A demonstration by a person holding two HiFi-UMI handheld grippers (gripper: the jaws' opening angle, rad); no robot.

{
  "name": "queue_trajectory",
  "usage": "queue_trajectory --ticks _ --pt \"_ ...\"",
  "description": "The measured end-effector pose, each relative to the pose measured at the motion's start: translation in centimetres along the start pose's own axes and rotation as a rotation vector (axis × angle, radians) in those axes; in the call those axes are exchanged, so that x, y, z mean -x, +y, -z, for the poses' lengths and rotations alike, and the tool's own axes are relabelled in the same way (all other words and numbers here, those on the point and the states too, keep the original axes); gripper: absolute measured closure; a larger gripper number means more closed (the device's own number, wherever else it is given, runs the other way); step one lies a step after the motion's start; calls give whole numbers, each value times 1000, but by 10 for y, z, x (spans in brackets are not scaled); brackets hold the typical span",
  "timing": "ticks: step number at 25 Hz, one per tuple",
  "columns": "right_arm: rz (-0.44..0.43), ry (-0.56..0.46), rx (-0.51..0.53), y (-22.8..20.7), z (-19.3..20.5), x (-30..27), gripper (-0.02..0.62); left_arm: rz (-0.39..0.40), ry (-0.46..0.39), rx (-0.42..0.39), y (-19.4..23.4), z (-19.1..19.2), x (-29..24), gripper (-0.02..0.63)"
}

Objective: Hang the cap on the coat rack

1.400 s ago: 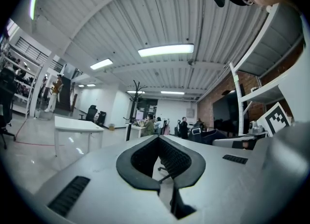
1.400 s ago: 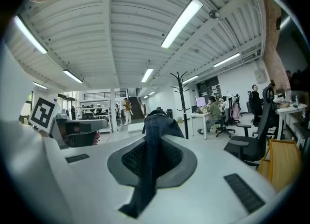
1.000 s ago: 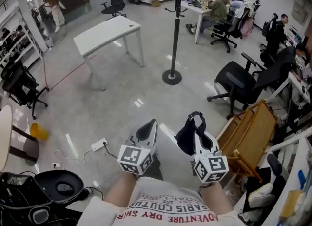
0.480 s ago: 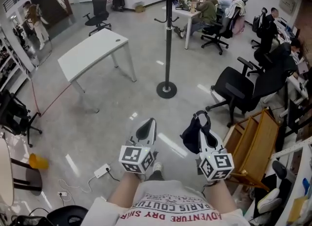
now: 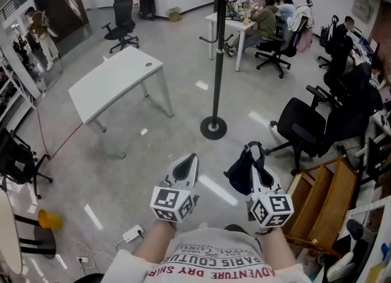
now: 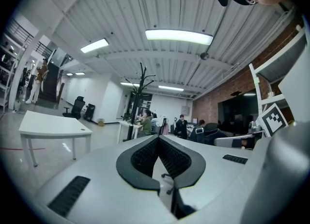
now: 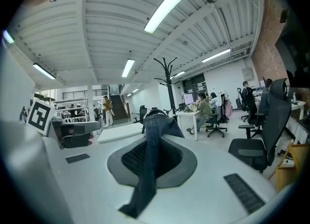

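Note:
The coat rack [image 5: 219,49] is a black pole on a round base [image 5: 213,128], standing on the grey floor ahead of me; its hooked top also shows in the left gripper view [image 6: 142,80] and the right gripper view [image 7: 167,78]. A dark blue denim cap [image 5: 239,173] hangs from my right gripper [image 5: 250,148], which is shut on a fold of it [image 7: 154,143]. My left gripper [image 5: 192,157] is held level beside it, shut with nothing between its pads [image 6: 158,139]. Both grippers are well short of the rack.
A white table [image 5: 116,80] stands left of the rack. Black office chairs [image 5: 305,132] and a wooden shelf unit [image 5: 321,205] crowd the right side. People sit at a desk [image 5: 263,19] behind the rack. A power strip [image 5: 132,234] lies on the floor at the lower left.
The rack's base has come nearer in the head view and the table has shifted, as I move toward the rack. Both grippers keep their pose, and the cap stays in the right one.

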State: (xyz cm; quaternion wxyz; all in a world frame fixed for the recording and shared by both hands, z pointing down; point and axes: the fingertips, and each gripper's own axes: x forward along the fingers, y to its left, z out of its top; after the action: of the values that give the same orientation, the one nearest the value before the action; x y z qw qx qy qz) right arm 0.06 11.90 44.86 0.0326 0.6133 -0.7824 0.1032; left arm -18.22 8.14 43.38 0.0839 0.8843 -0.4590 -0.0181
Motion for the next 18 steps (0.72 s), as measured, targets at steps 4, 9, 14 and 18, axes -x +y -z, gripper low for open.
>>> queue_trajectory --ticks 4,9,14,18 --pt "-24 15 -2 -12 -3 -39 577 -29 7 14 18 2 -29 600" --pt "-80 15 0 -34 -7 -85 577 -65 5 6 29 5 -67 600" --pt "-155 7 12 -72 -28 -145 577 -119 -13 -1 41 -3 -132 600" --pt "-209 1 33 -120 -48 -190 577 -152 -37 1 38 -13 -202 600"
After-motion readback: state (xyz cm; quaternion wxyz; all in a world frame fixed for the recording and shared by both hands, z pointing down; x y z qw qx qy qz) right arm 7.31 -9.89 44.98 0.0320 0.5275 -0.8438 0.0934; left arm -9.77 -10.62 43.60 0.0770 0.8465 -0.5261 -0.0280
